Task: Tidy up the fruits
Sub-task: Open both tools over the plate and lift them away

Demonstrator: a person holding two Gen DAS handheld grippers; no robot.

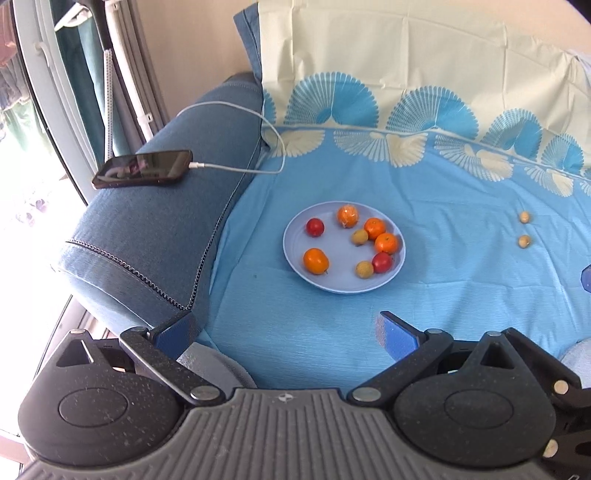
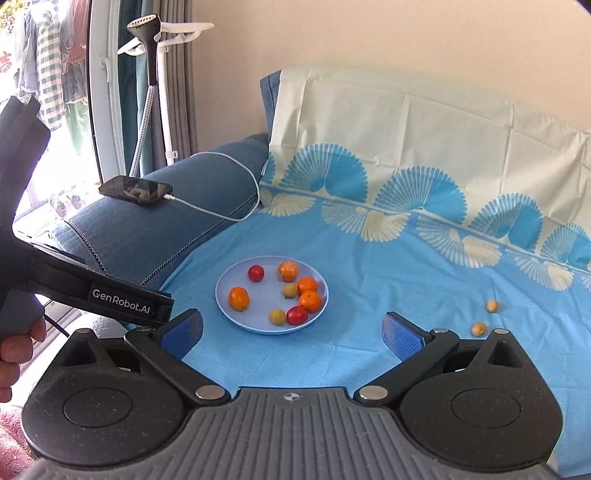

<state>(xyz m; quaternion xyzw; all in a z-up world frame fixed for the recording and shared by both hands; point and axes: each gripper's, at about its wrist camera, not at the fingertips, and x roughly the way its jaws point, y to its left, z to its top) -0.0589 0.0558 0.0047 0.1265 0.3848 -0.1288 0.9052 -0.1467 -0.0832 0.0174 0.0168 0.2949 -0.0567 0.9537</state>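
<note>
Here, in the left wrist view, the left tongs [image 1: 286, 332] stand wide open at the bottom of the frame with nothing between their blue pads, held back from a pale blue plate [image 1: 295, 254] that sits in the middle of the frame on a blue patterned sheet [image 1: 461, 266] spread over a sofa. The plate carries eight small fruits: four oranges, two red ones that could be tomatoes or plums, and two yellowish round ones that I cannot name for sure. Two more yellowish fruits [image 1: 524, 229] lie loose on the sheet at the right of the frame, well apart from the plate. So most of the gathering looks done, and those two strays appear to be what is left. A phone [image 1: 142, 168] on a white charging cable [image 1: 258, 147] rests on the sofa armrest [image 1: 155, 236] at the upper left. In the right wrist view, the right tongs [image 2: 291, 330] are likewise spread wide and empty, with the plate [image 2: 225, 291] just above them at centre. The two loose fruits [image 2: 484, 316] lie at the lower right, near the right pad, so this hand seems better placed to fetch them. Only this view shows the left gripper's body [image 2: 122, 295] and the person's hand [image 2: 14, 350] at the left edge, plus a garment steamer [image 2: 146, 29] at the upper left.
</note>
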